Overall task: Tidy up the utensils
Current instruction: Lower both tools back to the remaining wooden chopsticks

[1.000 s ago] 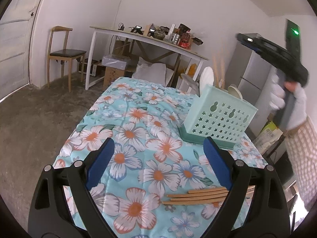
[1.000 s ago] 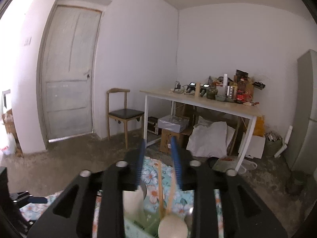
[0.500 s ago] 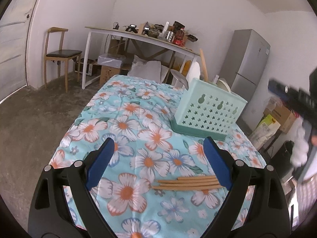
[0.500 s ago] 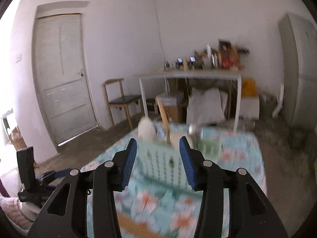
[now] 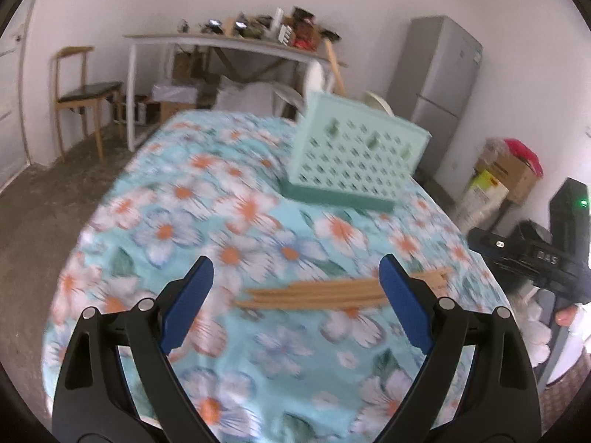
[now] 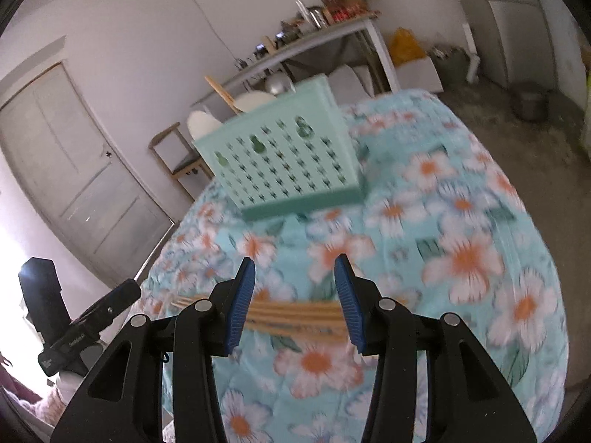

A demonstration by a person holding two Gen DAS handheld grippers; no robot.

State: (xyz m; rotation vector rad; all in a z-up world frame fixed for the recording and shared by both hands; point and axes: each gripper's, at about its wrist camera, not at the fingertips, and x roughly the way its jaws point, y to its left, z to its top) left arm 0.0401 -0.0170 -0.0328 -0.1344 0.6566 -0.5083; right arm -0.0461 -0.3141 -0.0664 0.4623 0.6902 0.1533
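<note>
A: L gripper (image 5: pixel 295 291) status?
B: Jaws spread wide, nothing held. Bundle of light wooden chopsticks (image 5: pixel 314 295) seen flat on floral turquoise tablecloth (image 5: pixel 166 229), beyond the tips.
A: R gripper (image 6: pixel 294 295)?
B: Jaws partly apart, empty, above same bundle. Mint perforated plastic utensil basket (image 6: pixel 284 162) noted farther back, well apart.

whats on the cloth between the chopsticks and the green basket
Nothing but bare floral tablecloth between the wooden chopsticks and the green basket; both wrist views show this.
</note>
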